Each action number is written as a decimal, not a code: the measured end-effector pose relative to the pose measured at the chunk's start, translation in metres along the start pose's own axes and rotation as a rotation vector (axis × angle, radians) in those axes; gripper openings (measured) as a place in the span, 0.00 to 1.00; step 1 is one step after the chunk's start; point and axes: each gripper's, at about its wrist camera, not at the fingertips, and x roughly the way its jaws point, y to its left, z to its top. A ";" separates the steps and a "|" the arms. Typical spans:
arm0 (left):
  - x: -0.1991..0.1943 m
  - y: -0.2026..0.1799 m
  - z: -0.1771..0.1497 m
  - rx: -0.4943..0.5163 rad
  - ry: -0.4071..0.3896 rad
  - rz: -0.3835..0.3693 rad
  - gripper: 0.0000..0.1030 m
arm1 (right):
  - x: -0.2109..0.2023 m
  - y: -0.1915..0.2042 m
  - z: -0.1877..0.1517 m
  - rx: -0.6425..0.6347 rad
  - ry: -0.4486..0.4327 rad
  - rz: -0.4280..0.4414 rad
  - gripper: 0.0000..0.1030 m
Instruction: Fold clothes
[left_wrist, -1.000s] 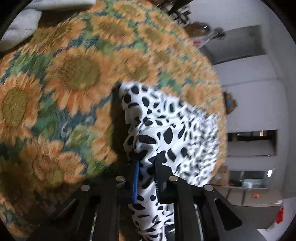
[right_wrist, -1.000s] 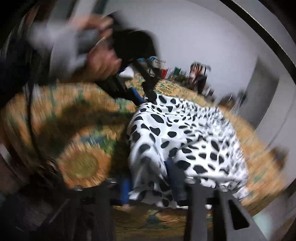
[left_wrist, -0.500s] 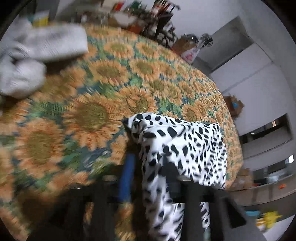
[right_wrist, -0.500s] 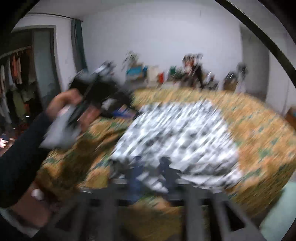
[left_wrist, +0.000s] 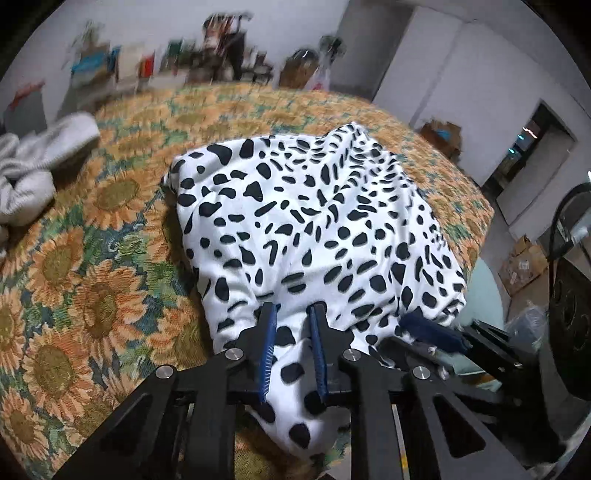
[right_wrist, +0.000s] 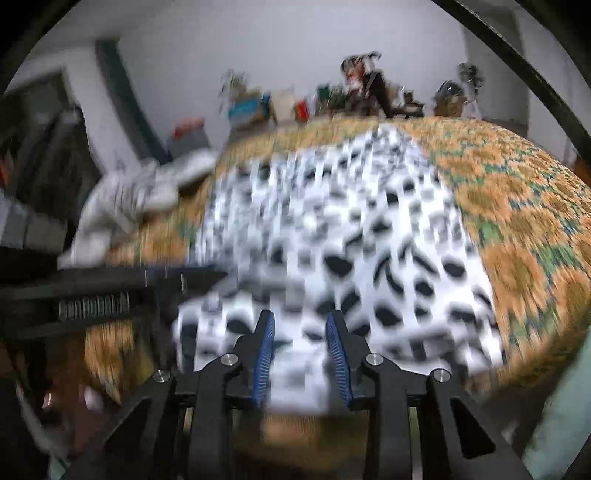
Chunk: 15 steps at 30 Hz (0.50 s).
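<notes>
Nearest in the left wrist view, the left gripper (left_wrist: 292, 332) had its blue pads on either side of a raised ridge of the spotted garment (left_wrist: 314, 221). Its jaws had just been closing, with cloth between them and apparently pinched, probably a fresh hold on the near hem so the next fold could be pulled. Just right of it the right gripper (left_wrist: 436, 334) sat at the same near edge. In its own blurred view the right gripper (right_wrist: 301, 345) also had its jaws closing over the spotted garment (right_wrist: 332, 240); the gap looked wider, and whether the pads bit could not be told. The garment lay spread on the sunflower bedspread (left_wrist: 92, 277), near edge at the bed's front, likely so both corners were reachable. Further left was a grey-white clothes heap (left_wrist: 33, 166), set aside, seemingly waiting. Shelf clutter (left_wrist: 166, 62) stood along the back wall.
</notes>
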 end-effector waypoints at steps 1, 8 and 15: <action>-0.003 -0.001 -0.003 -0.003 0.000 0.001 0.18 | -0.002 -0.001 -0.003 -0.015 0.028 -0.003 0.33; -0.010 -0.001 -0.015 -0.042 -0.014 -0.004 0.18 | -0.041 -0.022 0.036 0.053 -0.128 -0.007 0.49; -0.016 0.008 -0.035 -0.088 -0.055 -0.042 0.18 | 0.006 -0.050 0.040 0.094 -0.015 -0.130 0.50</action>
